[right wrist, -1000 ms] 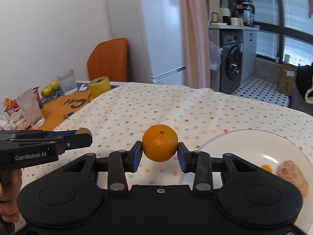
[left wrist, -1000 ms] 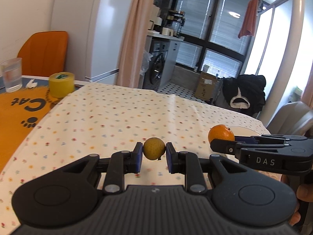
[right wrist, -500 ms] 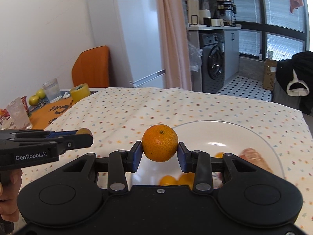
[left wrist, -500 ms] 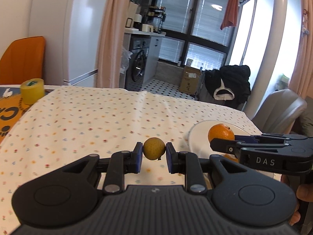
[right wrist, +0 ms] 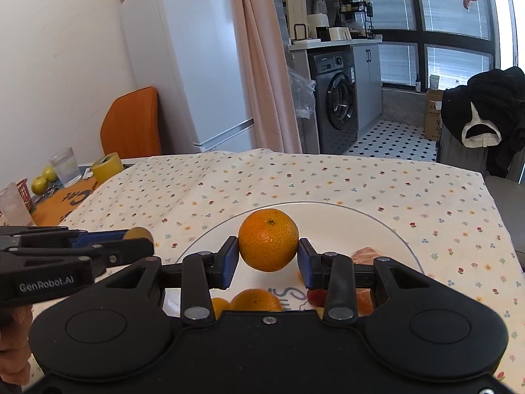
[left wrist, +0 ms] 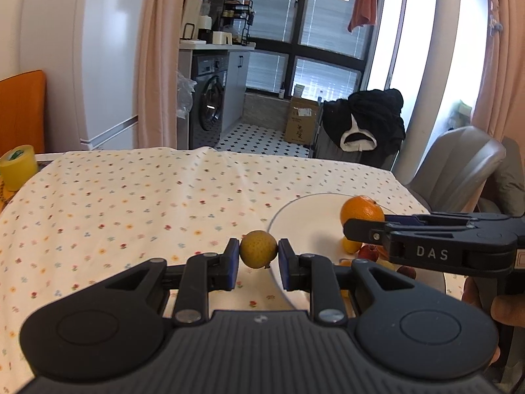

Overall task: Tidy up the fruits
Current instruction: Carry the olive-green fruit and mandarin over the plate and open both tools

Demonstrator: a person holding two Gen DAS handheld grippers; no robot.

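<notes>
A round orange mandarin (right wrist: pixel 268 244) with pebbled skin sits clamped between the blue pads of the right gripper (right wrist: pixel 267 257), held in the air above the round white plate (right wrist: pixel 387 226). Under that gripper, on the plate, lie smaller orange fruits (right wrist: pixel 256 299) and a red piece (right wrist: pixel 316 296). To its left, the left gripper (left wrist: pixel 258 256) pinches a small yellow-brown round fruit (left wrist: pixel 258 252) over the plate's near-left rim. Beneath both spreads a white flower-dotted tablecloth (left wrist: pixel 131 197); a yellow tape roll (right wrist: pixel 106 167) stands far left
</notes>
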